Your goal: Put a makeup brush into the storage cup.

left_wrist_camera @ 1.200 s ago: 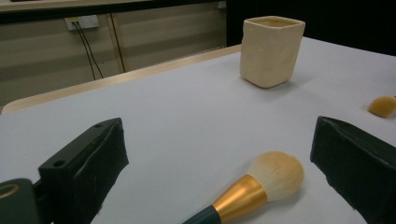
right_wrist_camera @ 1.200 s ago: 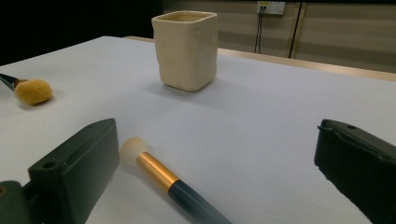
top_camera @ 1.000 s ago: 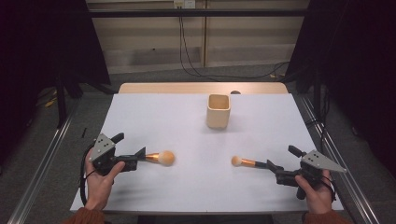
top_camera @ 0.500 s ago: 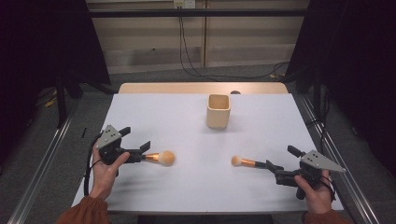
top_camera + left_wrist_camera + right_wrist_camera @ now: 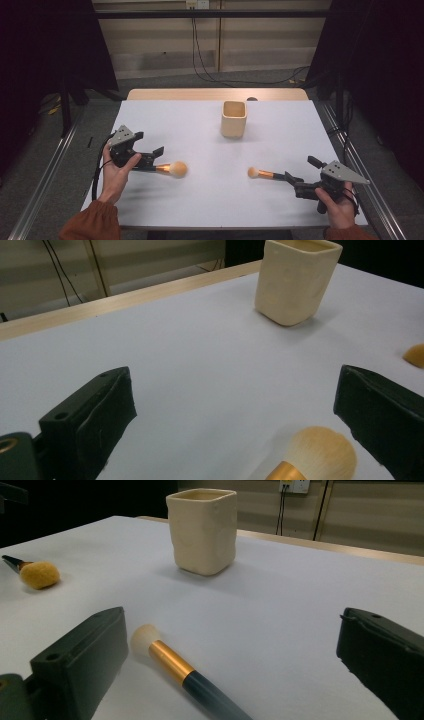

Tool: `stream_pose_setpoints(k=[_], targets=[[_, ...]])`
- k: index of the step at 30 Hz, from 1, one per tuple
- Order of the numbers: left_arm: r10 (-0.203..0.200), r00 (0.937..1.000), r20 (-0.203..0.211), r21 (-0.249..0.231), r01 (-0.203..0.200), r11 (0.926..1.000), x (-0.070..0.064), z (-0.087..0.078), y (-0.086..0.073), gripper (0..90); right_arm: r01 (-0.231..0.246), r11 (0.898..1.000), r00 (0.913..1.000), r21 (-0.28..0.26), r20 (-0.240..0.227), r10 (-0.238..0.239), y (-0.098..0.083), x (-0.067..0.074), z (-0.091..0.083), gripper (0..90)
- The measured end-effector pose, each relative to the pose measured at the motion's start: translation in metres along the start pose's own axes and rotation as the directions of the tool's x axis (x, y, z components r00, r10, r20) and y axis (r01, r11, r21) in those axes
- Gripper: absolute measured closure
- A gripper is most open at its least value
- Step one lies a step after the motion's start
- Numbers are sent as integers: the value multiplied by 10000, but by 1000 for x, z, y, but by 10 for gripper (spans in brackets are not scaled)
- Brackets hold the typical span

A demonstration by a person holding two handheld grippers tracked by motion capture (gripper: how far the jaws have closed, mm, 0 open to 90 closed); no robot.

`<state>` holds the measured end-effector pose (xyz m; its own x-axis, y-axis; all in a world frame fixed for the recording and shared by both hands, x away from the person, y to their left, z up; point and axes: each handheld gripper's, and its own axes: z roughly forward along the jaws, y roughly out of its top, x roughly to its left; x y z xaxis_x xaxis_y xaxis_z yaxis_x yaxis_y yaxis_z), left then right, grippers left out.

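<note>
White and flat, the table [image 5: 210, 125] carries a wooden strip along its far edge, with dark curtains at both sides of the room and cables hanging down a pale wall behind. Ahead of both hand-held grippers and between their lines of reach stands a cream square cup [image 5: 234, 118], upright and well apart from each. The left hand-held gripper [image 5: 156, 159] is held in the person's left hand [image 5: 116, 172] at the near left of the table, its jaws spread wide; in the left gripper view the two black jaws stand far apart at the bottom corners. A large-headed brush [image 5: 172, 168] lies on the table just ahead of it, with the gold ferrule and fluffy tan head between the open jaws and closer to the right-hand one in that view; neither jaw touches it there. The right hand-held gripper [image 5: 296, 180], held in the right hand [image 5: 337, 205] at the near right, is also spread. A slim brush [image 5: 267, 175] with a small pale tip, gold ferrule and dark handle lies between its jaws, closer to the left-hand jaw in the right gripper view, its tip pointing away from the hand-held gripper toward the middle of the table.
</note>
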<state>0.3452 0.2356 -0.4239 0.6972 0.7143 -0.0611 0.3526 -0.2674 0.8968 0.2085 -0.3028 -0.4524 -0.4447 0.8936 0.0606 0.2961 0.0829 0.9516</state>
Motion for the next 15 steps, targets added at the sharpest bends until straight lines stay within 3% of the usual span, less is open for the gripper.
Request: stream_pose_setpoints(k=[3,6,12,15], targets=[[337,9994,-21,734,-335,9967,1,3,2,32,18,10000,10000,24,-18,-18,0,0,0,0],[367,9990,261,990,-391,9943,1,5,4,33,19,10000,10000,30,-48,-19,0,0,0,0],[813,9965,183,1659,-832,9826,2,7,9,34,24,10000,10000,48,-59,-24,0,0,0,0],[965,9952,166,2164,-978,9714,4,9,11,33,18,10000,10000,55,-70,-17,0,0,0,0]])
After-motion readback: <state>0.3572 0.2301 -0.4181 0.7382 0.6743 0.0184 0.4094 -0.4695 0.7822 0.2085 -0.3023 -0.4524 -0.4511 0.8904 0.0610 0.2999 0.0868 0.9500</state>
